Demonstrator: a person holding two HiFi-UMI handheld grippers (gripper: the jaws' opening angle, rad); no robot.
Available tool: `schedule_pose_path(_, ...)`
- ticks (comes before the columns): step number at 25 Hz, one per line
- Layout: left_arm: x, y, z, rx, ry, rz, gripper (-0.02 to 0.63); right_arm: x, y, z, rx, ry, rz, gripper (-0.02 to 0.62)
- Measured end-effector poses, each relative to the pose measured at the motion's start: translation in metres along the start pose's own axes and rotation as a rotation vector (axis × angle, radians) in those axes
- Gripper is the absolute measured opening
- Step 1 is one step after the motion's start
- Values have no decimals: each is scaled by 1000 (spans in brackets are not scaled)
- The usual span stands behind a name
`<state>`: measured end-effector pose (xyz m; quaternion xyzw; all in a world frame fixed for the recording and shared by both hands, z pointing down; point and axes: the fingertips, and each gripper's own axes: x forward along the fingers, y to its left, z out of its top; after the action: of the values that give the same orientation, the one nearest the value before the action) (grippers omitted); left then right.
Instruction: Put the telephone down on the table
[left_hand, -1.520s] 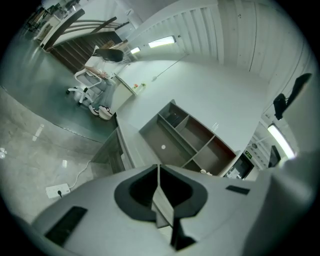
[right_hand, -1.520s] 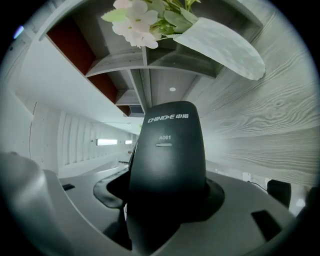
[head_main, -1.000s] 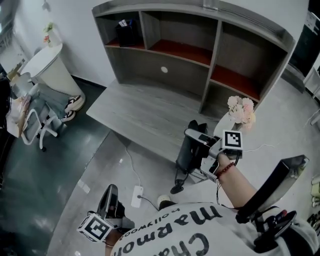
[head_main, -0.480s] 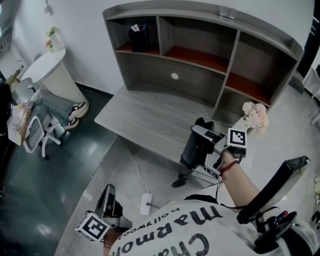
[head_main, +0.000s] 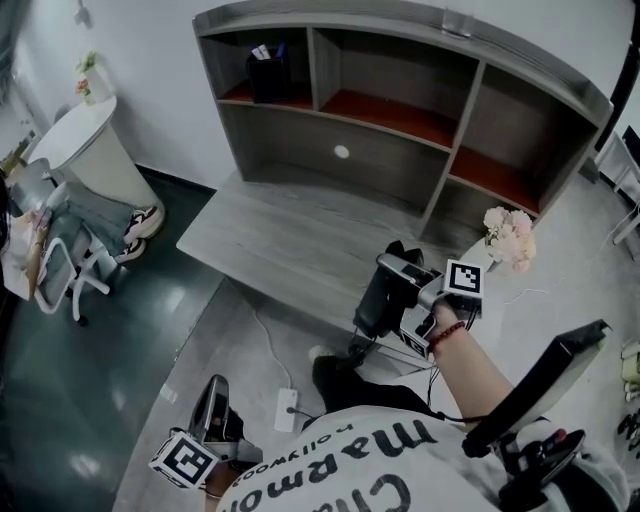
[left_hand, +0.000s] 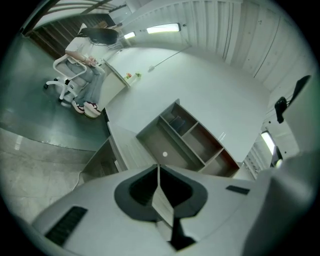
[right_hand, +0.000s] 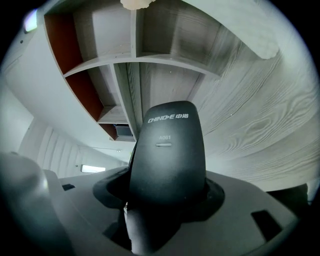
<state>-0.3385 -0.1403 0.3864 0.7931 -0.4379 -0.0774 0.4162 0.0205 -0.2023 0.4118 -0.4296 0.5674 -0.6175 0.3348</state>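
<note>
An office: grey desk (head_main: 290, 240) with shelf hutch (head_main: 380, 165); swivel chair (head_main: 62, 262); ceiling strip lights (left_hand: 162, 28).

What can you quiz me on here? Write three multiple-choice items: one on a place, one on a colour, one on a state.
1. The box sits in which compartment of the shelf?
A. top-left
B. top-middle
C. bottom-right

2. The telephone is:
A. white
B. black
C. red

3. The left gripper is:
A. open
B. shut on the telephone
C. shut, with nothing in it

Answers:
1. A: in the head view the box stands in the upper left bay.
2. B: the right gripper view shows its shell black all over.
3. C: the left gripper view shows the jaws meeting with nothing between them.
</note>
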Motion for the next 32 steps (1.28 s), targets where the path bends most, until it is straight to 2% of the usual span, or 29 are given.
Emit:
schedule_pose_path(4,4,11,1,-6,8,38,21,4,-15,23,-39,-40,-64,282)
schedule_pose_path(6,10,17,4,-52,-11,57,21,12,-22,40,-53,-58,-93,282)
schedule_pose_path(8,23,23,6,-90,-16,79,21,27,-33,62,-38,-80,-115,281)
schedule_pose_path(10,32,29,9,-83,-10,94,21,38,-44,79,-14,-102,-131,281)
schedule_pose_path(14,27,34,13,-98,-21,106,21,39,-61,89,-50,-124,-189,281)
schedule_pose_path(16,30,35,12,-148,-28,118,21,45,-70,97,-66,-117,-215,281)
schedule_pose_path(18,37,34,14,-165,-23,120,21,53,-80,103,-72,-99,-238,281)
schedule_pose_path(23,59,28,34,-111,-23,129,21,71,-109,118,-131,-52,-325,281)
schedule_pose_path(26,65,24,45,-48,-21,138,21,79,-124,128,-163,-33,-372,281)
schedule_pose_path(29,59,29,52,33,-5,186,21,91,-139,133,-179,-9,-404,281)
schedule_pose_path(32,47,36,58,45,-19,223,21,96,-158,139,-175,-2,-445,281)
